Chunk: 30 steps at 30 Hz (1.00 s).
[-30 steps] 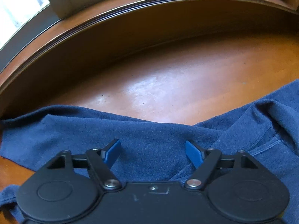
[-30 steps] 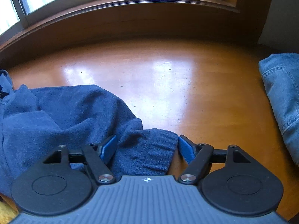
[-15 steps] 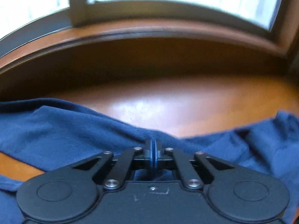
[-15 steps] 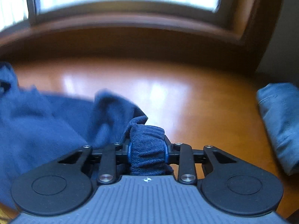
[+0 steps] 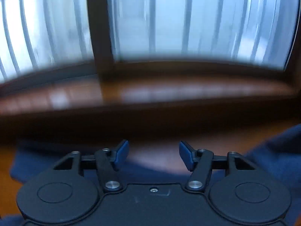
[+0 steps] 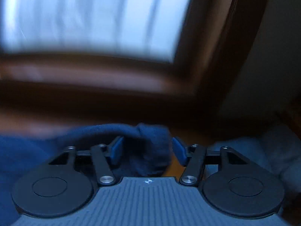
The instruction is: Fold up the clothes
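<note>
Both grippers are standing apart, jaws having just been opening: left gripper (image 5: pixel 153 155) is gripping nothing, right gripper (image 6: pixel 147 151) is loosely straddling the sweater (image 6: pixel 150 146) cuff, apparently releasing it onto the tabletop (image 5: pixel 160 160).

Two garments — one dark blue sweatshirt (image 6: pixel 150 146) and one folded grey-blue piece (image 6: pixel 276 150) at the right, too blurred to name. Two tongs — left (image 5: pixel 153 155) and right (image 6: pixel 147 150). One wooden surface (image 5: pixel 165 160), one window (image 5: pixel 169 18).
</note>
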Tool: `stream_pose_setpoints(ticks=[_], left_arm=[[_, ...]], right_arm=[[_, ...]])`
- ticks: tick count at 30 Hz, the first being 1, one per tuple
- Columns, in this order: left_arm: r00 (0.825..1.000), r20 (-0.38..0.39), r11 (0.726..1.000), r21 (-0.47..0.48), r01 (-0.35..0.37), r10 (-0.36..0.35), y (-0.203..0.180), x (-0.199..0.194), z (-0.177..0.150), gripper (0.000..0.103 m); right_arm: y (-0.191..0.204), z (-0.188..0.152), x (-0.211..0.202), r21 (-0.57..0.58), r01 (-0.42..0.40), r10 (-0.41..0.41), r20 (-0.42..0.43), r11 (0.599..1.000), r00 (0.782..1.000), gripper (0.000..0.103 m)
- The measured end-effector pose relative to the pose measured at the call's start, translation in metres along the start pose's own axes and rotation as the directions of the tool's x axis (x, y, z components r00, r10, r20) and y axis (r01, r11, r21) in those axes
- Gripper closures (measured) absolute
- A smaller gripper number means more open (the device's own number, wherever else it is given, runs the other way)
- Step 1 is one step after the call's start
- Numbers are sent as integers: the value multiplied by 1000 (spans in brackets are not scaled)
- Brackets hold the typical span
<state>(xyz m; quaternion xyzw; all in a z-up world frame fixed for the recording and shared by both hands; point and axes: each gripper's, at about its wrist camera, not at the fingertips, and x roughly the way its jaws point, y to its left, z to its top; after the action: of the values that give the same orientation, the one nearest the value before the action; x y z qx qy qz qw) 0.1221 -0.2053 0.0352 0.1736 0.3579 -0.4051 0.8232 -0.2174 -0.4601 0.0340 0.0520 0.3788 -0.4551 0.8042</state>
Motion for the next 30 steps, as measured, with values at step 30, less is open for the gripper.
stream_pose_setpoints(ticks=[30], left_arm=[[880, -250, 846, 263, 463, -404, 96, -2, -61, 29]], right_arm=[[272, -23, -106, 208, 7, 31, -175, 978, 984, 37]])
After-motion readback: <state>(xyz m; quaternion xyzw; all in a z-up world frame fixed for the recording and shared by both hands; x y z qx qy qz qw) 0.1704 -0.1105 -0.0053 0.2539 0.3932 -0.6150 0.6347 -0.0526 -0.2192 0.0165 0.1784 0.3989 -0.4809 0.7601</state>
